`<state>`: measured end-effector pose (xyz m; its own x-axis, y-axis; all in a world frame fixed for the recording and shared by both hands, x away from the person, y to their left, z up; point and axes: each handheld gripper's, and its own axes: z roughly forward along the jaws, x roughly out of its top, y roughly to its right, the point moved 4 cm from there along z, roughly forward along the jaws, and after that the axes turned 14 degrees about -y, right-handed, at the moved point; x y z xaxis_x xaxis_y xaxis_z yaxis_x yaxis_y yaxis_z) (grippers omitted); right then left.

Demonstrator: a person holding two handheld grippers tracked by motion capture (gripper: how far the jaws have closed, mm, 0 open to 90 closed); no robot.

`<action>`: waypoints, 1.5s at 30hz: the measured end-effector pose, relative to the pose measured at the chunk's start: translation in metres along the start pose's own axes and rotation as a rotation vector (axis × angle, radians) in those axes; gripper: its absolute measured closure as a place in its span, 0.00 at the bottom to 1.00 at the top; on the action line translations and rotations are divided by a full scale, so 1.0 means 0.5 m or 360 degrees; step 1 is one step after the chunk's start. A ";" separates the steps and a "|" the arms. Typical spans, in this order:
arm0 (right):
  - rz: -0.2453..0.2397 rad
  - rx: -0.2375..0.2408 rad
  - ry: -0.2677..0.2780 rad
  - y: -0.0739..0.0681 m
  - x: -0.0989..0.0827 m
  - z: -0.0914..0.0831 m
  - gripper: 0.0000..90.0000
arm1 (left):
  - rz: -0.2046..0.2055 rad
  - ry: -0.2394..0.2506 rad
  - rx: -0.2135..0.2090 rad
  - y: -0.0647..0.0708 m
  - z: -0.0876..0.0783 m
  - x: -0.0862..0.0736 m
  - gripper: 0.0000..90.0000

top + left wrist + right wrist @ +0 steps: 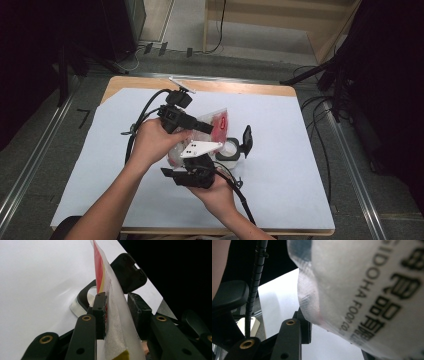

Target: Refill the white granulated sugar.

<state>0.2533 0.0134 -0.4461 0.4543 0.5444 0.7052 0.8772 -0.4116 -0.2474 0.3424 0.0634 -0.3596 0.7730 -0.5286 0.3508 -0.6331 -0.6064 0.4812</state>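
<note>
Hands crossed over table; left gripper (207, 127) and right gripper (176, 165) jaws grasping bag (218, 121).

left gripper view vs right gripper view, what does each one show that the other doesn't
Left gripper view: the bag's red and yellow print, seen edge-on between the left gripper's jaws, and beyond it a clear container with an open black lid. Right gripper view: black lettering on the bag's frosted side and a ribbed cable. Both share the bag close up and the white table cover.
</note>
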 end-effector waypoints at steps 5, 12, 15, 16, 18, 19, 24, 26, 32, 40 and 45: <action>0.0005 -0.0008 -0.0003 0.005 0.002 -0.003 0.71 | 0.0001 -0.0013 -0.0010 0.000 0.001 0.010 0.78; 0.0026 -0.0041 -0.0008 0.017 0.001 -0.006 0.71 | 0.0022 -0.0010 -0.0027 -0.003 0.008 0.022 0.79; 0.0030 -0.0047 -0.0011 0.019 0.000 -0.007 0.71 | 0.0025 -0.0001 -0.0027 -0.002 0.010 0.023 0.79; 0.0030 -0.0047 -0.0013 0.020 0.000 -0.008 0.71 | 0.0028 0.0001 -0.0027 -0.001 0.010 0.023 0.79; 0.0029 -0.0050 -0.0016 0.020 -0.001 -0.008 0.71 | 0.0027 0.0003 -0.0023 0.000 0.010 0.022 0.79; 0.0029 -0.0049 -0.0016 0.020 -0.001 -0.008 0.71 | 0.0034 0.0001 -0.0020 0.000 0.010 0.021 0.79; 0.0030 -0.0051 -0.0018 0.019 -0.002 -0.009 0.71 | 0.0043 0.0003 -0.0018 0.001 0.011 0.022 0.79; 0.0030 -0.0047 -0.0016 0.020 -0.002 -0.010 0.71 | 0.0042 0.0007 -0.0020 0.001 0.011 0.023 0.79; 0.0035 -0.0037 -0.0009 0.019 -0.002 -0.012 0.71 | 0.0046 0.0017 0.0001 0.007 0.010 0.022 0.78; 0.0046 -0.0022 -0.0009 0.018 -0.002 -0.014 0.71 | 0.0044 0.0025 0.0000 0.008 0.012 0.022 0.77; 0.0049 -0.0017 -0.0005 0.017 -0.002 -0.015 0.71 | 0.0052 0.0022 0.0012 0.011 0.011 0.020 0.75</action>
<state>0.2594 0.0040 -0.4439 0.4814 0.5335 0.6954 0.8611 -0.4360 -0.2616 0.3464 0.0516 -0.3577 0.7524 -0.5401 0.3771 -0.6581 -0.5934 0.4634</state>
